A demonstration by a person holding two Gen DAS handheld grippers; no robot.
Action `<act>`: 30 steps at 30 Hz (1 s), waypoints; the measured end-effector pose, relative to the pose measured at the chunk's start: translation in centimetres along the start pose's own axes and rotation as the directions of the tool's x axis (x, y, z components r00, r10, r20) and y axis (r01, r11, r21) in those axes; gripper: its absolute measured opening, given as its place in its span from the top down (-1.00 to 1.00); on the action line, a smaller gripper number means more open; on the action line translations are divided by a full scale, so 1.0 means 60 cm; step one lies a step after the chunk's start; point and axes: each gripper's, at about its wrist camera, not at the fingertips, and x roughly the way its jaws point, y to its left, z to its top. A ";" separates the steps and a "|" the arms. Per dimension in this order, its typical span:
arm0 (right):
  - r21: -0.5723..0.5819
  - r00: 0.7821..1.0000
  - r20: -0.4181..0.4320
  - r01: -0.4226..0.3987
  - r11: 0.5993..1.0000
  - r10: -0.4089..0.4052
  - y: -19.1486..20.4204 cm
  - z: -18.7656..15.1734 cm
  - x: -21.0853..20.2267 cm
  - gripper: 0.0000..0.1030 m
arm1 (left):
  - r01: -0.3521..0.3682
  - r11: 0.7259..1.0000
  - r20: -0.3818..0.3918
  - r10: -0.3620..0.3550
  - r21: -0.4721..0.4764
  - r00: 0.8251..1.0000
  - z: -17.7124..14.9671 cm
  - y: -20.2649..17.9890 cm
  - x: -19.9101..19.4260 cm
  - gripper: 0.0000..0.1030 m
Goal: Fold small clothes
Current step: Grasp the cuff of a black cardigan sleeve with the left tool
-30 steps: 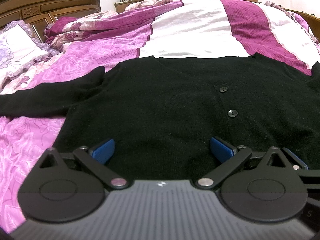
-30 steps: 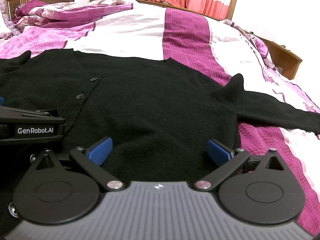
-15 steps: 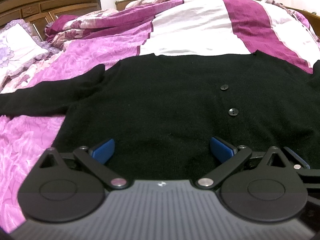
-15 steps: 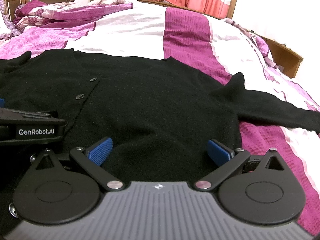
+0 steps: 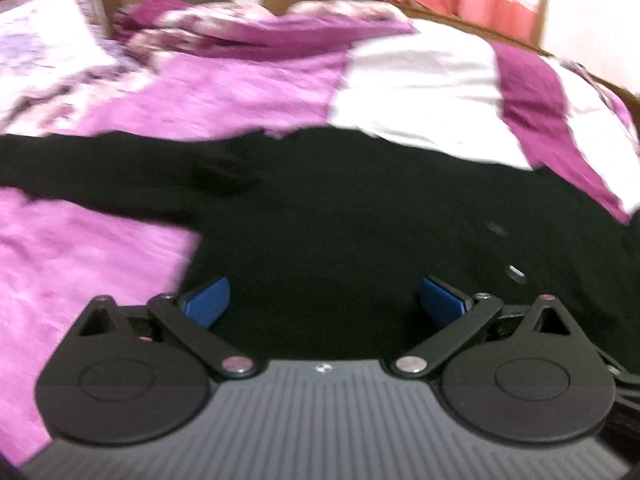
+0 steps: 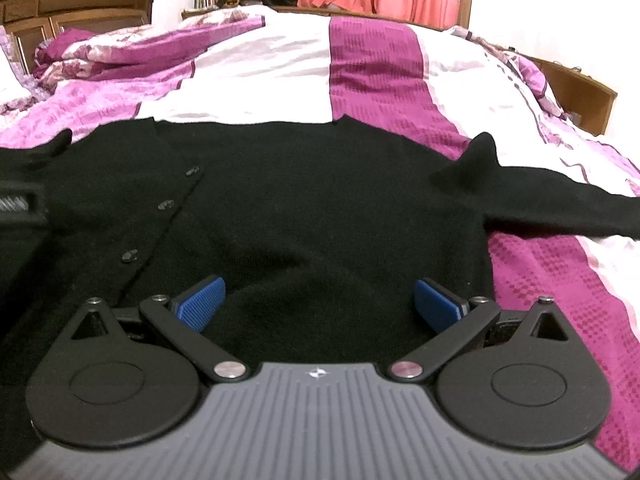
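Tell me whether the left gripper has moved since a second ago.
Yes. The left gripper has swung toward its own left: against the still cardigan, the buttons now sit far right and the sleeve fills more of the view.

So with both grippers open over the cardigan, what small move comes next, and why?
Probably swing the left gripper out to the sleeve and pinch it. The black cardigan lies flat, sleeves spread, and both grippers are empty.
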 end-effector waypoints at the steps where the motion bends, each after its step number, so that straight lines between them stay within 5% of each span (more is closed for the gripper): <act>1: 0.006 1.000 0.004 -0.004 1.000 0.004 -0.002 0.000 -0.001 -1.00 | -0.031 0.999 0.017 0.031 -0.018 0.999 0.006 0.018 -0.002 -1.00; 4: 0.022 1.000 0.005 -0.014 1.000 0.014 -0.006 0.000 0.000 -1.00 | -0.110 0.987 0.028 0.114 -0.118 0.993 0.030 0.094 -0.001 -1.00; 7: 0.028 1.000 0.002 -0.022 0.999 0.022 -0.007 0.000 0.001 -1.00 | -0.145 0.946 0.047 0.166 -0.290 0.985 0.052 0.199 -0.001 -1.00; 11: 0.025 1.000 -0.001 -0.022 0.999 0.022 -0.006 0.000 0.003 -1.00 | -0.179 0.916 0.064 0.216 -0.359 0.974 0.080 0.300 0.024 -0.84; 16: 0.016 1.000 -0.007 -0.016 1.000 0.016 -0.006 0.000 0.007 -1.00 | -0.099 0.840 0.064 0.157 -0.533 0.986 0.069 0.400 0.066 -0.63; 18: 0.017 1.000 -0.006 -0.016 1.000 0.016 -0.005 0.000 0.008 -1.00 | -0.085 0.836 0.107 0.169 -0.543 0.980 0.072 0.412 0.068 -0.51; 20: 0.016 1.000 -0.007 -0.013 1.000 0.013 -0.004 -0.001 0.009 -1.00 | -0.140 0.842 0.108 0.228 -0.520 0.968 0.080 0.411 0.077 -0.02; 23: 0.021 1.000 -0.005 -0.016 1.000 0.016 -0.005 -0.001 0.009 -1.00 | -0.207 0.809 0.063 0.287 -0.550 0.956 0.086 0.416 0.097 0.68; 27: 0.026 1.000 -0.005 -0.016 1.000 0.016 -0.006 -0.001 0.010 -1.00 | -0.204 0.795 0.089 0.307 -0.571 0.947 0.098 0.411 0.096 0.89; 30: 0.027 1.000 -0.005 -0.018 0.999 0.018 -0.006 -0.001 0.010 -1.00 | -0.164 0.815 0.160 0.299 -0.556 0.941 0.116 0.398 0.081 0.90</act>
